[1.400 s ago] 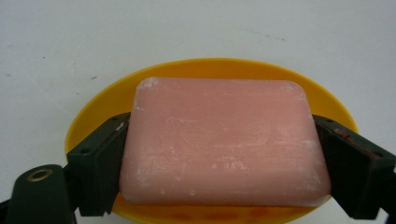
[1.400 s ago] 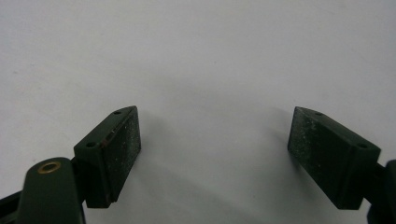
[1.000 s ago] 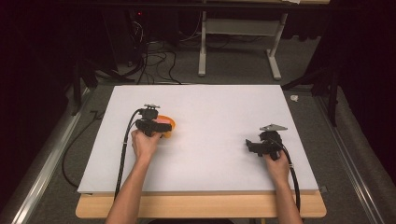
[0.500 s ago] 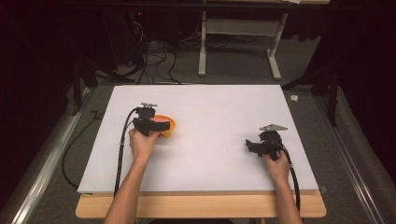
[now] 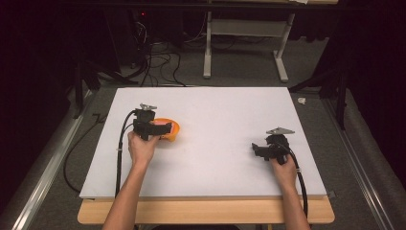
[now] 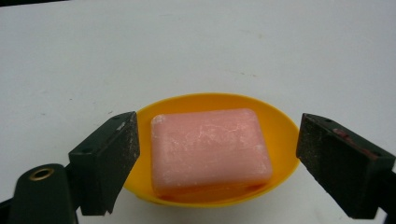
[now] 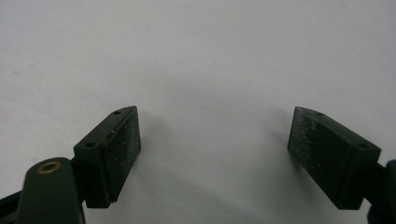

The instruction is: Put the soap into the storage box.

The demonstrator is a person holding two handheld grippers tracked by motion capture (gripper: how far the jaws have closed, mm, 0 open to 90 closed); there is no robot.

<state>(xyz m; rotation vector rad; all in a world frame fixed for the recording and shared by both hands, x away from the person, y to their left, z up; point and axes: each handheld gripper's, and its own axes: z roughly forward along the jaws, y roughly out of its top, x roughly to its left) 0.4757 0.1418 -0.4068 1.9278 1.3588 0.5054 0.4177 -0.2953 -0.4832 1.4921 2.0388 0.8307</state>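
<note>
One pink bar of soap (image 6: 211, 149) lies flat in one yellow-orange dish (image 6: 280, 126); the dish sits on the white table (image 5: 225, 115), toward its left side in the high view, well apart from the right gripper (image 5: 261, 151); there are two grippers in all, one in each of the person's hands. The left gripper (image 6: 217, 154) is over the near edge of the dish (image 5: 173, 128), its jaws standing on either side of the soap with a gap at each pad, pressing on nothing; they have just been closing, the soap between them but untouched. The left gripper view shows the soap's pale scuffed top and rounded corners; the high view shows the dish as a small orange shape behind the left gripper (image 5: 163, 128), the soap too small to make out there. The right gripper (image 7: 212, 154) has its jaws spread wide over bare table, nothing between them. No writing or brand can be read on soap, dish or grippers.
</note>
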